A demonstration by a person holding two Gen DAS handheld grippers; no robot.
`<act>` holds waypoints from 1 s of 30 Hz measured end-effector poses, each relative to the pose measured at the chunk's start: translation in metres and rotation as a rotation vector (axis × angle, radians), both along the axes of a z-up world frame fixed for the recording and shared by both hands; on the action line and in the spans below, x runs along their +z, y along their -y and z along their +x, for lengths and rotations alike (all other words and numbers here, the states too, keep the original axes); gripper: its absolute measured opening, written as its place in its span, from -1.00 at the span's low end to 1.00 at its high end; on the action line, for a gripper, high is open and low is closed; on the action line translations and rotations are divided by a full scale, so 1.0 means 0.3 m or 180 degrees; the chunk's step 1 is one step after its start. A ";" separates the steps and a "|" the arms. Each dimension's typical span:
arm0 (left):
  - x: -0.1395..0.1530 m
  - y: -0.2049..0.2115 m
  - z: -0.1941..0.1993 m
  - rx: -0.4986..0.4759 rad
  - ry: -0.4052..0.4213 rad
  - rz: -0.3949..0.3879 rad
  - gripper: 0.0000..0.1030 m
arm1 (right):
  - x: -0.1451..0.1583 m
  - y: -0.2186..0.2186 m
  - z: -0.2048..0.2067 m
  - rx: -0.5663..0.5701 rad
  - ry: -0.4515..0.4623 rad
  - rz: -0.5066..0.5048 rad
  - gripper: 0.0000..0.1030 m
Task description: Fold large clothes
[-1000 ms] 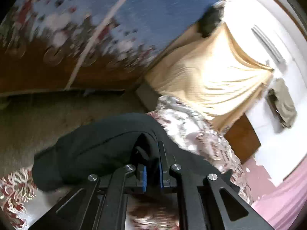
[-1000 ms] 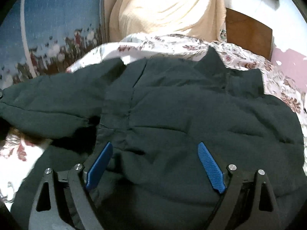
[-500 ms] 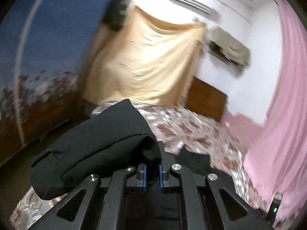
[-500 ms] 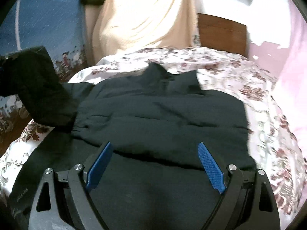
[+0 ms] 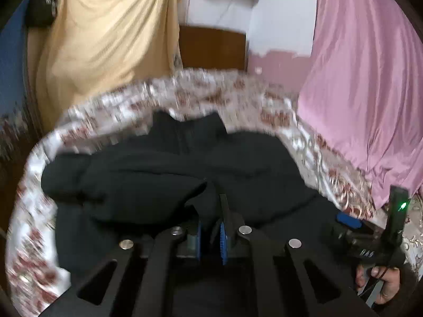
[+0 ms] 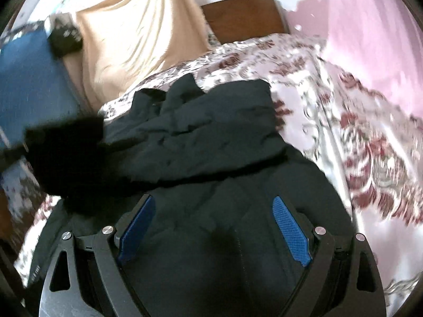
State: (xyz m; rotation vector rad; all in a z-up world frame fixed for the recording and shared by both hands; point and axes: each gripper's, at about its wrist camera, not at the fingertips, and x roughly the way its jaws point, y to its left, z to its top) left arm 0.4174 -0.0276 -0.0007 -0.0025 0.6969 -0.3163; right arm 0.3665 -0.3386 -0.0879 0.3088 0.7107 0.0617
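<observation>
A tan drape [image 5: 105, 34] hangs far left. The black jacket [image 5: 251, 163] lies spread on the floral bed [image 5: 238, 92], its sleeve [image 5: 127, 185] pinched in the left gripper [image 5: 210, 233]. A headboard [image 5: 214, 47] stands beyond. The right gripper [image 6: 214, 227] hovers spread wide over the jacket, holding nothing. A pink curtain [image 5: 370, 79] hangs right.

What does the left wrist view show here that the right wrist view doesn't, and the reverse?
Only the left wrist view shows the left gripper shut on a sleeve of the jacket, and the person's right hand on its handle. Only the right wrist view shows the right gripper with its jaws wide apart above the jacket. Both show the black jacket on the floral bedspread, the pink curtain and the wooden headboard.
</observation>
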 end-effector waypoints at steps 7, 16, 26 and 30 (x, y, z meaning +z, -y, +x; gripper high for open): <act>-0.163 0.050 -0.060 -0.0340 -0.0273 -0.0077 0.35 | -0.083 0.037 0.006 -0.0032 0.0050 0.0265 0.70; -0.145 0.001 -0.204 -0.0657 -0.0431 -0.0377 0.69 | -0.097 0.017 -0.023 0.0002 0.0052 0.0251 0.72; -0.110 -0.138 -0.375 -0.0671 -0.0800 -0.0576 0.70 | -0.065 -0.074 -0.013 0.0248 -0.0086 -0.0146 0.74; -0.076 -0.300 -0.407 0.0007 -0.0786 -0.0514 0.70 | 0.032 -0.251 -0.050 0.0718 0.0079 -0.0361 0.73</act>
